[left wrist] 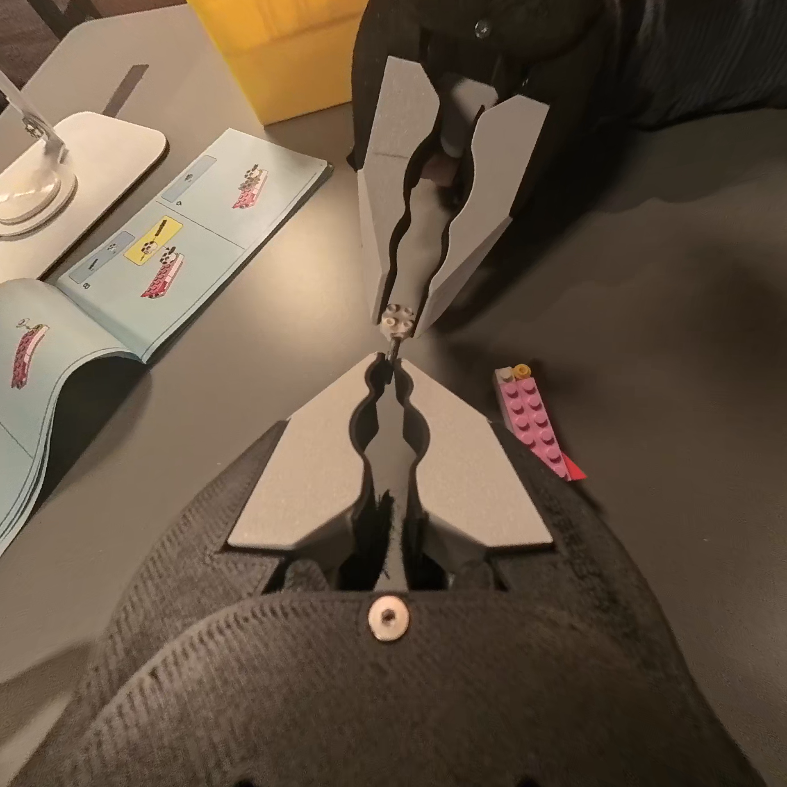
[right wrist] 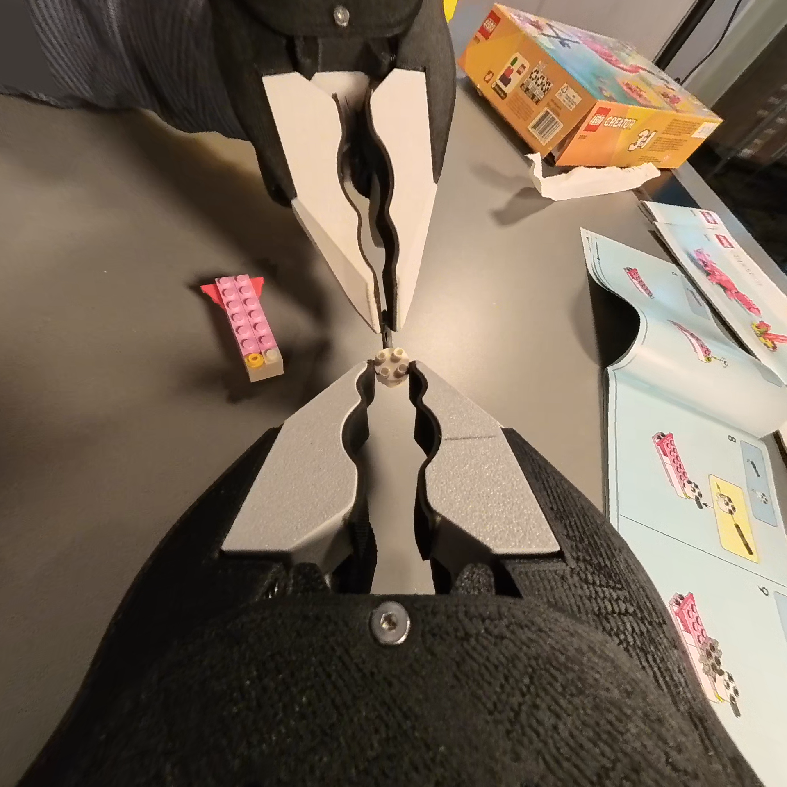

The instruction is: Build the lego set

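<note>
1. Two hand-held grippers meet tip to tip above the worktop (right wrist: 127, 191). The right hand-held gripper (right wrist: 392, 374) is clamped on a round white stud piece (right wrist: 392, 369), pads pressing its sides. The left hand-held gripper (left wrist: 386, 364) is pinched nearly closed on a thin dark pin (left wrist: 394, 347), whose far end touches the stud piece.
2. Risk, as I judge it: the pin is held only at the very fingertips. A push slightly off its axis could swing it sideways or squeeze it out of the pads.
3. The stud piece is round and gripped at the tips only. It may roll or twist in the pads under pressure and pop free.
4. Either part, if dropped, is small and dark or pale against the grey worktop, and could roll towards the pink brick strip (left wrist: 538, 419) or under the open booklet (left wrist: 179, 242).
5. The yellow box (left wrist: 277, 55) and the lamp base (left wrist: 81, 170) stand well apart, so collision there looks unlikely.
</note>
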A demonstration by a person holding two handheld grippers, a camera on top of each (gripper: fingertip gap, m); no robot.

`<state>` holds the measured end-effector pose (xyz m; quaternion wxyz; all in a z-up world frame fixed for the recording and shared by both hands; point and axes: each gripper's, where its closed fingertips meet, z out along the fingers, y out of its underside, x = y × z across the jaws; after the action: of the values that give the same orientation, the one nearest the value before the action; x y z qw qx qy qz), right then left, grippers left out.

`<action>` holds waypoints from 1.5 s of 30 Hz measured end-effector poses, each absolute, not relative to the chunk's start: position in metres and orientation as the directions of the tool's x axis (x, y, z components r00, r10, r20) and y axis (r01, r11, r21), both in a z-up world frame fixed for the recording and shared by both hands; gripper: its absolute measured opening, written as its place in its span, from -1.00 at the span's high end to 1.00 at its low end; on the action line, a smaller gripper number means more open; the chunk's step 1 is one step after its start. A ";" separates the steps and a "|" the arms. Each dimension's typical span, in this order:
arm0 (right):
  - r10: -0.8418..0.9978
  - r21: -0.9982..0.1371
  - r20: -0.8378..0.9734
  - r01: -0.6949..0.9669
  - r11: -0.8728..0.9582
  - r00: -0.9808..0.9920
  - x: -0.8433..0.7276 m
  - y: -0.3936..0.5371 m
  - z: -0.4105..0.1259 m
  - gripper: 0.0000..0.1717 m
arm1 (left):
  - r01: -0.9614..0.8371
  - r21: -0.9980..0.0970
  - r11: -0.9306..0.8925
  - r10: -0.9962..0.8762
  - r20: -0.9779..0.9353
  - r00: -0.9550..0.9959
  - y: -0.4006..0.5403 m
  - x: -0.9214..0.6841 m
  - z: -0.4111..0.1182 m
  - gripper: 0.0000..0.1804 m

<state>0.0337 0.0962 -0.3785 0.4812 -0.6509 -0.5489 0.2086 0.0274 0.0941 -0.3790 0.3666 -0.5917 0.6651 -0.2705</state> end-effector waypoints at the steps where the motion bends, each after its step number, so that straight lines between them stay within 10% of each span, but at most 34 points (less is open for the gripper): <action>1: 0.915 -0.856 0.256 0.512 0.066 0.311 0.034 0.096 -0.378 0.84 | -0.586 -0.795 0.153 -0.986 -0.166 -0.031 0.094 0.028 -0.379 0.97; 45: 0.816 -0.764 0.490 0.602 0.232 0.308 0.031 0.103 -0.380 0.84 | -0.564 -0.820 0.098 -0.992 -0.127 0.013 0.091 0.039 -0.376 1.00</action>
<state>0.0308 0.1033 -0.3803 0.5290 -0.6115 -0.5797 0.1010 0.0393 0.0906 -0.3757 0.3720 -0.6068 0.6408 -0.2878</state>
